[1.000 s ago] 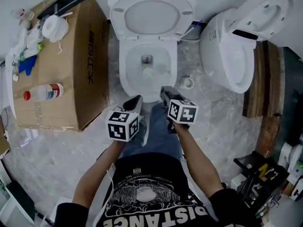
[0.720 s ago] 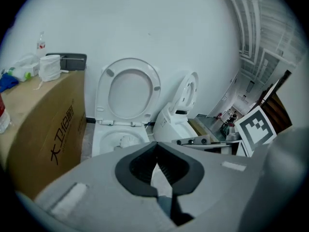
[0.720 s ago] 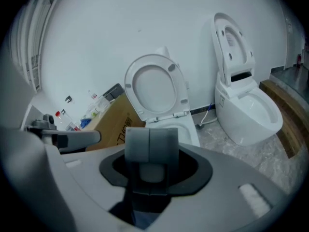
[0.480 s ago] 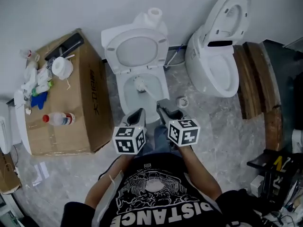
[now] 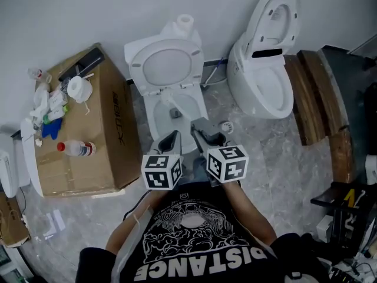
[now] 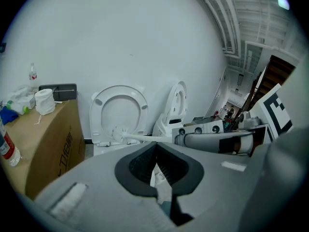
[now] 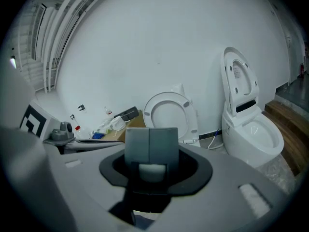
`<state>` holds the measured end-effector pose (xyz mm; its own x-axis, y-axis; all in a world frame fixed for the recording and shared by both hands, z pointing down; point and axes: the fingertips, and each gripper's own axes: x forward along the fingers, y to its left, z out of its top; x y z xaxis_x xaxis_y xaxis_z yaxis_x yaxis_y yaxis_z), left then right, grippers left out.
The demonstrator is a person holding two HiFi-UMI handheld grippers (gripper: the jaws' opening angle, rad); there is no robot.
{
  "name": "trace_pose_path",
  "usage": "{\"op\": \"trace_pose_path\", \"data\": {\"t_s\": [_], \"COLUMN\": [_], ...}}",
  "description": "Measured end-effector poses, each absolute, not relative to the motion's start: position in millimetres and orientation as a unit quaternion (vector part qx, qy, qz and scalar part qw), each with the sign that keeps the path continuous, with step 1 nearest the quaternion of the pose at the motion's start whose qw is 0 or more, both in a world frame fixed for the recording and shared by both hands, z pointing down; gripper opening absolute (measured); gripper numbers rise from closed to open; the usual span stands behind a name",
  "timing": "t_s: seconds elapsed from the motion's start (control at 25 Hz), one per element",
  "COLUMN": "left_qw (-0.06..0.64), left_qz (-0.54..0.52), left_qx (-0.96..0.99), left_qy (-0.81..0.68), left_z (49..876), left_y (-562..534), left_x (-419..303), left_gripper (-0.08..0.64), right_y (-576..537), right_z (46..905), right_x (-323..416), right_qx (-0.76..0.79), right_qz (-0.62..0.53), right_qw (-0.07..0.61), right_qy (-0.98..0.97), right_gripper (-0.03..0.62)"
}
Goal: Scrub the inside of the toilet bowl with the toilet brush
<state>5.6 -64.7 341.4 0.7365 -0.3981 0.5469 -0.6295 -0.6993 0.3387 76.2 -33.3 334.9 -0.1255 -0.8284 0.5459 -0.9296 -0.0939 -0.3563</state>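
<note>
- Pulled back since a second ago: more of the room in head view, both grippers lower in frame, toilet brush [image 5: 170,102] head shifted from bowl centre toward the back rim.
- Right gripper [image 5: 197,128] clamped on the rear end of the brush handle; white handle end pinched between the jaws in right gripper view.
- Left gripper [image 5: 171,139] closed to a narrow slit, nothing between the jaws, just beside the right one at lower centre.
- Brush reaching forward over the toilet bowl [image 5: 198,108], centre of frame; head looks high, level with the hinge of the raised seat [image 5: 166,62] in left gripper view.
- Risk: grip far back on a long handle, so likely twisting or slipping in the jaws under scrubbing force.
- Risk: head near the seat hinge, so possible knock bringing the seat down, or scrubbing the rim instead of inside.
- Risk: drips on floor or legs if lifted out wet.
- Around: cardboard box [image 5: 112,134] at left with bottle [image 5: 75,148] and clutter on top; second toilet [image 5: 259,87] upper right; small round white item [image 5: 224,126] on the floor between the toilets.
- Nothing blocking the bowl; box close to its left side limits sideways swing.
</note>
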Motion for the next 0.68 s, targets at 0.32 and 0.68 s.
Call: {"op": "trace_pose_path", "data": {"t_s": [0.32, 0.68], "left_qw": [0.260, 0.270], "left_qz": [0.217, 0.211], "left_qx": [0.898, 0.897], "left_qy": [-0.281, -0.280], "left_z": [339, 339], "left_y": [-69, -76], "left_x": [7, 1], "left_gripper": [-0.008, -0.008], "right_y": [-37, -43], "right_z": [334, 335], "right_x": [66, 56], "right_qx": [0.649, 0.641], "right_qz": [0.337, 0.341], "right_qw": [0.082, 0.091], "right_qy": [-0.677, -0.681], "right_gripper": [0.166, 0.166]}}
